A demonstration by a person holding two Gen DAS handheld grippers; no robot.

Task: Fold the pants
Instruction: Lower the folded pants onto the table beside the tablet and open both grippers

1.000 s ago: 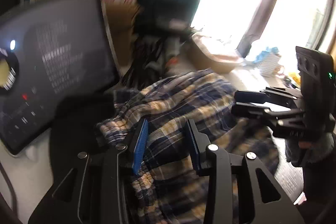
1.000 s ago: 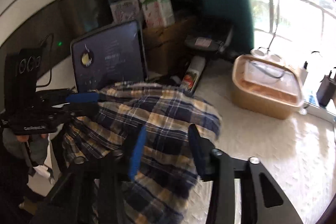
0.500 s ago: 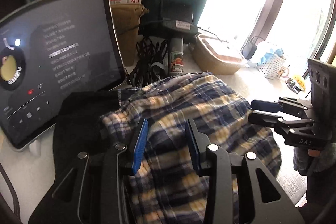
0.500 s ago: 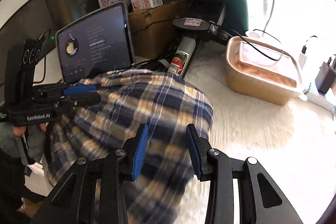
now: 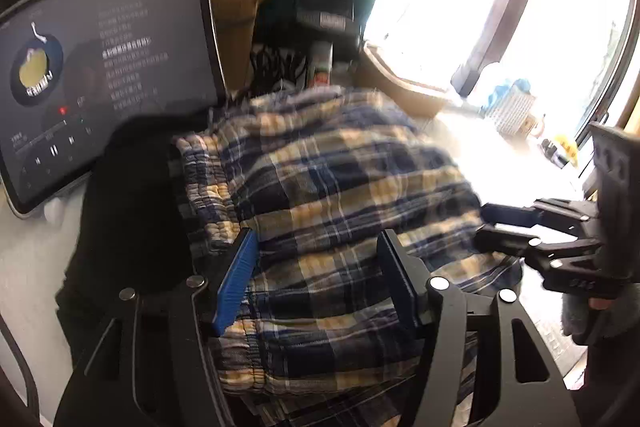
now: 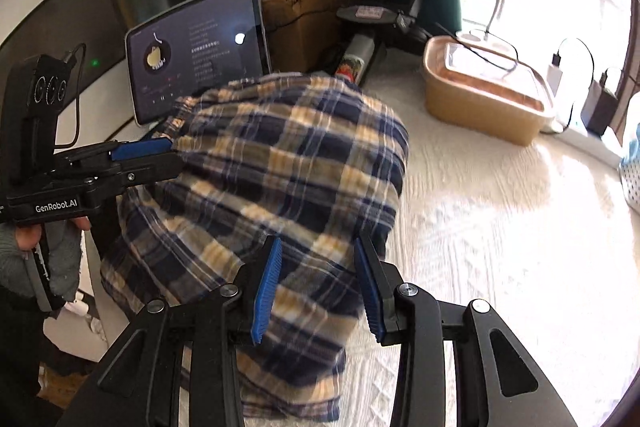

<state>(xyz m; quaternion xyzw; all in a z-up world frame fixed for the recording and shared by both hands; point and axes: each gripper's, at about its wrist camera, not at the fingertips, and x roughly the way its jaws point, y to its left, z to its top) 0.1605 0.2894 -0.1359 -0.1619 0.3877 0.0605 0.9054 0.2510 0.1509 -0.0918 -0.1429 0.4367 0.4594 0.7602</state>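
**Plaid pants bunched on the bench between two grippers**

The pants point(image 6: 280, 171), in blue and yellow plaid, lie in a rounded heap on the white textured bench point(image 6: 500, 247). Their elastic waistband is at the left side of the heap in the left wrist view, next to a black cloth point(image 5: 128, 211).

The left gripper point(image 5: 316, 279) stands over the near part of the pants with its jaws apart; the blue pads are on both sides of the fabric and nothing is pinched between them. The right gripper point(image 6: 316, 287) is also over the near edge of the heap, jaws apart, with the plaid fabric showing in the gap. Whether the pads touch the fabric, I cannot tell.

From the right wrist view, the left gripper reaches the heap from the left, and its tips are just beside the waistband. From the left wrist view, the right gripper comes from the right side, tips at the edge of the pants.

Behind the pants stands a tablet point(image 6: 196, 55) with a dark screen. Far right is a tan container point(image 6: 484, 99) near the bright window point(image 5: 560, 7).
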